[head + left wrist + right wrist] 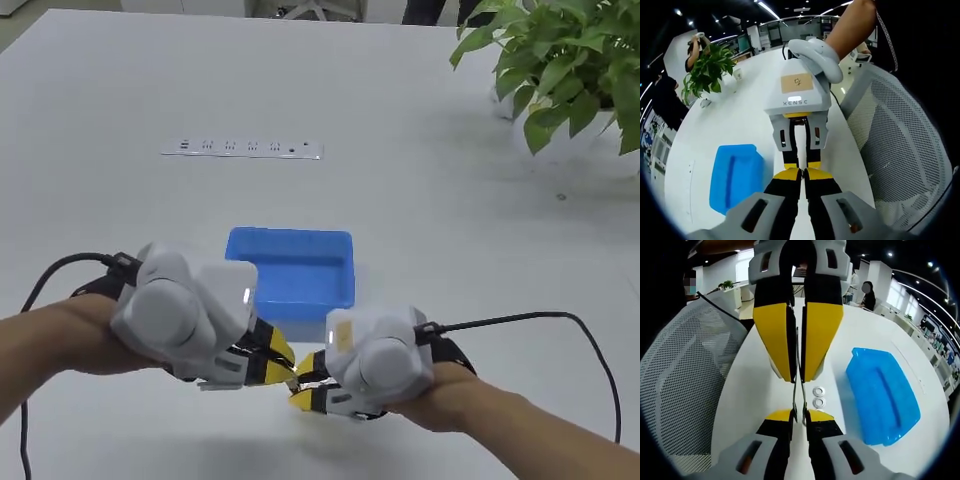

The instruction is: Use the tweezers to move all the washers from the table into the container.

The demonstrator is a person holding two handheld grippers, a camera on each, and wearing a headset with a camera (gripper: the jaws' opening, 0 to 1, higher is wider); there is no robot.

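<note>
Right gripper view puts the two grippers tip to tip over the white desk (747,405). The left gripper (797,377) has its jaws closed on the thin tweezers (797,397), and the right gripper (800,415) has its jaws pinched shut around the other end. Two washers (814,390) lie side by side on the desk just beside the tweezers, between them and the blue container (885,395).

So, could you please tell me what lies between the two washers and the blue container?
Nothing but bare white table: in the right gripper view, the washers and the blue container sit apart with that stretch free.
</note>
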